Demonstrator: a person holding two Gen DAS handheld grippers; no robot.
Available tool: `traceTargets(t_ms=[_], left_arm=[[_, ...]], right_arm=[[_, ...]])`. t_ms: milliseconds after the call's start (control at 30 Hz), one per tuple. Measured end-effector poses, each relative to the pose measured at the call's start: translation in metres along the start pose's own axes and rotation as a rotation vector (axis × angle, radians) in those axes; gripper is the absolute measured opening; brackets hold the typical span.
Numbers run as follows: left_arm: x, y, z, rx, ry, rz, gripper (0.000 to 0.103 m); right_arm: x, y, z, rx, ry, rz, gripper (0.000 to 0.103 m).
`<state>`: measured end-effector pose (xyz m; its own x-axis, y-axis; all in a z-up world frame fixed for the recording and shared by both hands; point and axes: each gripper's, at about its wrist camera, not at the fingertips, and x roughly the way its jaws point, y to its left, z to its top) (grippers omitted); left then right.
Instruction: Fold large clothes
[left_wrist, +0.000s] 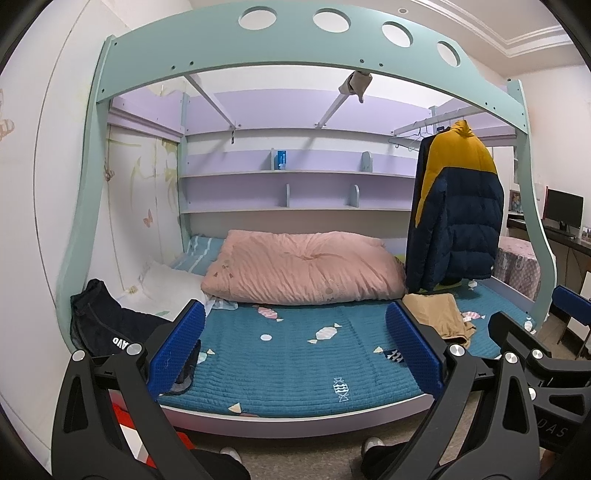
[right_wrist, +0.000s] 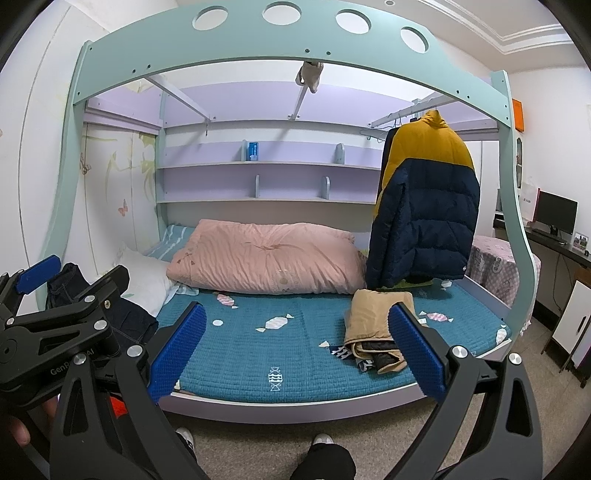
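Teal-quilted bed (left_wrist: 295, 369) with pink duvet (left_wrist: 303, 271), tan garment (right_wrist: 373, 317), dark clothes (left_wrist: 107, 325)

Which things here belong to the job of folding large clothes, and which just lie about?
For the job: puffer jacket, hanging; dark trousers; tan garment, already folded; both open grippers.
Lying about: pink quilt, white pillow, blue box, monitor.

White letters "AVD" — upside down — show on the dark garment (left_wrist: 107, 325); left tool (right_wrist: 35, 363) reads "GenB".
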<state>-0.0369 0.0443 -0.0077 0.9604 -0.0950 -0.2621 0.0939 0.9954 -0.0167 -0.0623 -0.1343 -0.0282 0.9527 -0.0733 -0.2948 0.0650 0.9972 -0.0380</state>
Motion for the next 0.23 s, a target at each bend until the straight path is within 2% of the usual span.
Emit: traceTargets(t_ms=[233], left_arm=[[0.030, 0.015, -0.003, -0.010, 0.032, -0.003, 0.098]], right_arm=[[0.022, 0.010, -0.001, -0.006, 0.033, 0.000, 0.096]])
